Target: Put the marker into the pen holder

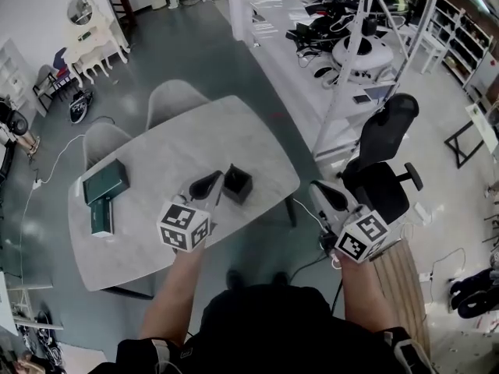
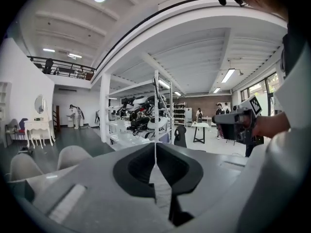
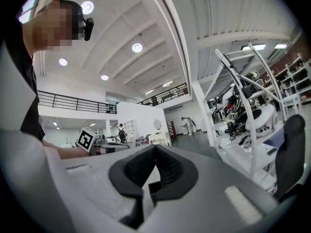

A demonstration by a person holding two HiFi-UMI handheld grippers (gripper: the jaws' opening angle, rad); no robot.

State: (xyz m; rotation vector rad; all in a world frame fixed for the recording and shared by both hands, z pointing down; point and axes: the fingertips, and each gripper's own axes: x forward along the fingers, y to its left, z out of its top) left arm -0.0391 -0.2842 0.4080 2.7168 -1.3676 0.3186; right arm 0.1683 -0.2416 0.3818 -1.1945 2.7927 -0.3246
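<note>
The black square pen holder [image 1: 238, 184] stands on the grey table [image 1: 156, 162] near its front right corner. My left gripper [image 1: 209, 181] hovers just left of the holder, jaws pressed together with nothing between them [image 2: 155, 149]. My right gripper [image 1: 321, 189] is off the table's right edge, over the floor, also shut and empty [image 3: 155, 149]. No marker shows in any view; the inside of the holder is too dark to read. Both gripper views look out level across the room, not at the table. Each gripper appears in the other's view: right gripper [image 2: 235, 125], left gripper [image 3: 92, 142].
Two dark green boxes [image 1: 105, 181] [image 1: 101, 216] lie at the table's left end. Two grey chairs [image 1: 175, 100] [image 1: 105, 139] stand behind the table. A black office chair [image 1: 386, 162] is to the right, and a wooden bench [image 1: 401, 279] sits below my right hand.
</note>
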